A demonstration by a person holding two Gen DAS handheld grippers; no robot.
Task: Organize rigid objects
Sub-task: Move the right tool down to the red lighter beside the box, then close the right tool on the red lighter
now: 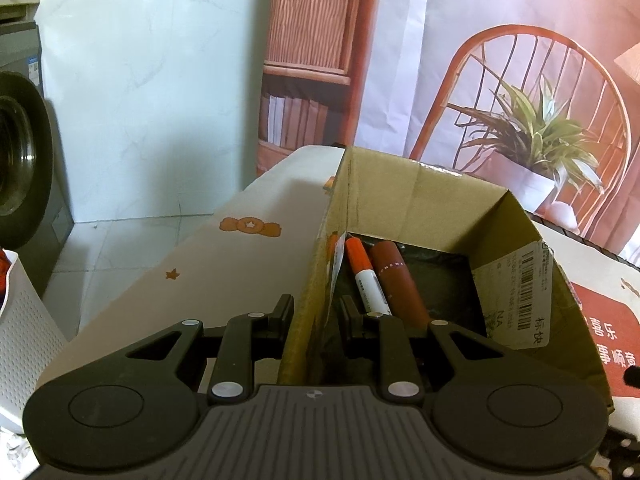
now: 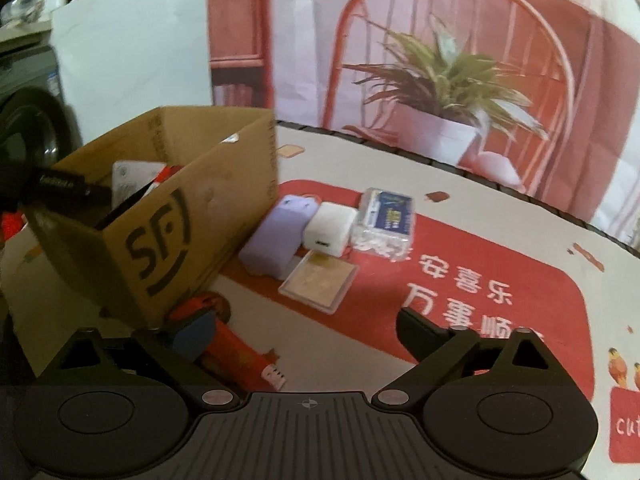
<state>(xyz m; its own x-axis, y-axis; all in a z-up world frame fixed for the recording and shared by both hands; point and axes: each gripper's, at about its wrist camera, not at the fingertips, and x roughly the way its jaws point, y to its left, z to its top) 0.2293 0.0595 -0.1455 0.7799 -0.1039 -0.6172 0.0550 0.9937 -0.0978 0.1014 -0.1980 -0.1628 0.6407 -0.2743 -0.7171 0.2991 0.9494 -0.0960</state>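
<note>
My left gripper [image 1: 314,314] is shut on the near left wall of a cardboard box [image 1: 400,196], one finger outside and one inside. Inside the box lie an orange-capped white marker [image 1: 366,276] and a dark red tube [image 1: 398,282]. In the right wrist view the same box [image 2: 168,216] stands at the left. My right gripper [image 2: 280,328] is open above the mat. A red and blue object [image 2: 224,336] lies between its fingers near the left one. Beyond lie a purple case [image 2: 276,236], a white charger [image 2: 330,228], a clear box [image 2: 386,216] and a flat clear case [image 2: 320,286].
The table wears a white cloth with a red mat [image 2: 480,280]. A backdrop with a printed chair and plant [image 2: 440,80] hangs behind. A washing machine [image 1: 20,152] and a white perforated basket [image 1: 20,340] stand on the left, past the table's edge.
</note>
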